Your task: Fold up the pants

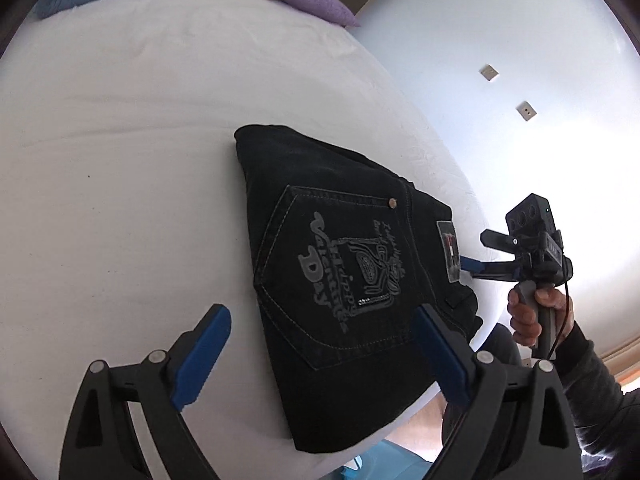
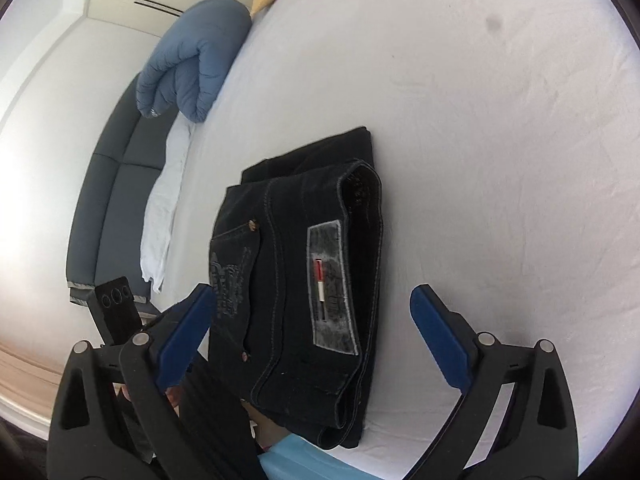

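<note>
Both hand-held grippers spread, empty: left hand-held gripper [image 1: 320,356], right hand-held gripper [image 2: 312,340]. Folded black denim pants [image 1: 340,264] lie at near edge of white-sheeted bed [image 1: 120,160]. I judge fold complete; advise lifting clear without snagging waistband.

"Happy Valentine's Day" is read, in grey print, on the back pocket [image 1: 340,276] of the pants [image 1: 352,280], between the fingers of the left gripper [image 1: 324,356]. Smaller script beside it cannot be made out. Lettering on the waistband patch [image 2: 332,284] is illegible.
</note>
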`<state>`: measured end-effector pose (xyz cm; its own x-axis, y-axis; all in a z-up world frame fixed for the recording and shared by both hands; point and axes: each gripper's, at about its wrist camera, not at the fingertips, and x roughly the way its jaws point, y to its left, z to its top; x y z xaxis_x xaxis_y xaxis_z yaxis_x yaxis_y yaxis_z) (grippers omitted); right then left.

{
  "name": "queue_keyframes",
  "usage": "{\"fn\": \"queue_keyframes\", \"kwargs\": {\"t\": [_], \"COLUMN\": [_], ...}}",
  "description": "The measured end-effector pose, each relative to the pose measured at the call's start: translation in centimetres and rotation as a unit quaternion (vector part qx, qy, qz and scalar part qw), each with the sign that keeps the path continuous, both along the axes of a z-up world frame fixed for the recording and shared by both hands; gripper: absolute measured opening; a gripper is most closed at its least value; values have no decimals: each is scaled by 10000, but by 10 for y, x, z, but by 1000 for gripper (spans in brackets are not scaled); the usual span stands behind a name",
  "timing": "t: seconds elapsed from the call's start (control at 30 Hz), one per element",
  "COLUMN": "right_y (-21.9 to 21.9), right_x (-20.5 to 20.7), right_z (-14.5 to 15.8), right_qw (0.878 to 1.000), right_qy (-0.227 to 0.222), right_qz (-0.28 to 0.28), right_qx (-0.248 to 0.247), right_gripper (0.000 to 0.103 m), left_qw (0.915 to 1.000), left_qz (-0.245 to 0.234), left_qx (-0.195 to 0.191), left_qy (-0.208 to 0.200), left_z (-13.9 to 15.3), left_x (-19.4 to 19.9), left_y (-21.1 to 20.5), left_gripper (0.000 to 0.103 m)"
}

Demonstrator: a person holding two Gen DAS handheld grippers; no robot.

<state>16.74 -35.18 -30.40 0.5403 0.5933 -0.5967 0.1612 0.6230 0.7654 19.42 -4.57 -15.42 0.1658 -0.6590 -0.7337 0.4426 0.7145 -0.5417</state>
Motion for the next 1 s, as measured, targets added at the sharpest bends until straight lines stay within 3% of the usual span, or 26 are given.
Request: {"fn": "queue_keyframes", "kwargs": {"t": [0.1,0.17,0.27,0.3,0.37,0.4,0.47,0.57,0.73,0.87,1.0], "right_y": [3,8,22,27,36,39,43,48,53,58,54], "right_x": [7,14,26,31,40,42,45,45,35,31,29], "right_z": [-10,-12,-17,-19,-19,-19,-16,-9,9,34,59], "right_qw": [10000,9999,9994,9991,9984,9981,9959,9939,9909,9868,9855], "right_qy": [53,120,302,346,368,386,494,405,204,-159,-400], "right_qz": [-38,-2,161,204,294,311,317,364,430,428,364], "right_qx": [34,0,-55,-126,-303,-363,-692,-964,-1259,-1552,-1608], "right_gripper": [97,87,71,70,64,61,39,30,18,15,15], "left_qw": [9993,9982,9967,9965,9953,9951,9944,9933,9905,9871,9889], "left_qz": [-2,-88,-262,-309,-322,-312,-302,-293,-235,-278,-198], "left_qx": [115,349,651,682,836,857,954,1105,1351,1532,1370], "left_qy": [352,482,401,382,381,381,339,177,-47,-385,-532], "left_z": [-16,-25,-28,-29,-29,-28,-27,-21,-9,11,31], "left_x": [16,24,26,26,28,29,29,24,17,9,10], "left_y": [-14,-26,-44,-49,-56,-58,-60,-62,-67,-73,-70], "left_gripper": [92,88,81,75,74,70,62,43,27,22,20]}}
